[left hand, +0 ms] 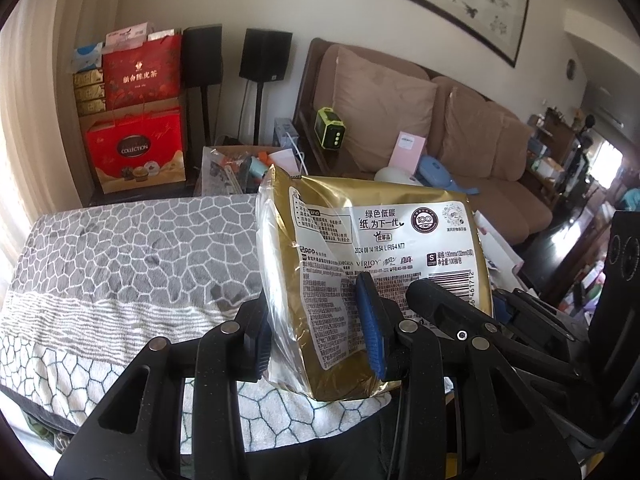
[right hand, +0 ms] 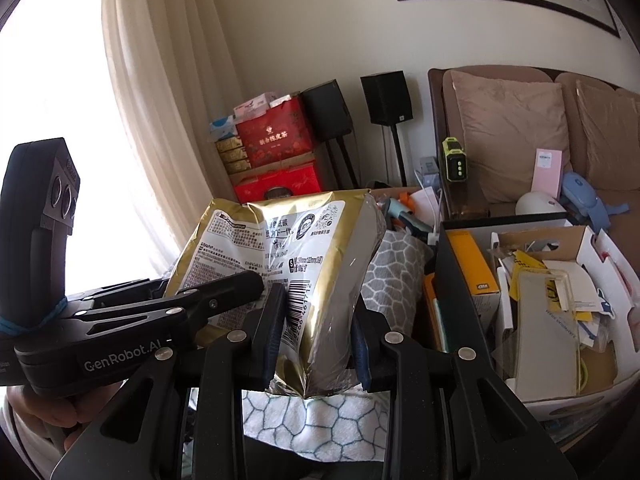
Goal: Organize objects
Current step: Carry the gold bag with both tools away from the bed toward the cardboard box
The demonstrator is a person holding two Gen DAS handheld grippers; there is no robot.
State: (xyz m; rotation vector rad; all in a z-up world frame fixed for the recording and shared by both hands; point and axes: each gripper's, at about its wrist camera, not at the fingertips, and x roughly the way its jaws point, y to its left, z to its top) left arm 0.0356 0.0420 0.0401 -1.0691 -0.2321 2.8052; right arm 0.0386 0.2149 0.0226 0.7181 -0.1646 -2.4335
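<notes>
Black plastic left claw [left hand: 320, 332] and right claw [right hand: 316, 334], blue pads, silver rivets ("GenRobot.AI" lettering in white)

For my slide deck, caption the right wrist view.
Both tools, right and left, grip a gold tissue pack above a patterned towel.

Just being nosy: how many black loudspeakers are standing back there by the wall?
2. One black box loudspeaker stands beside the red gift boxes; the other stands nearer the brown sofa. More may be hidden.
</notes>
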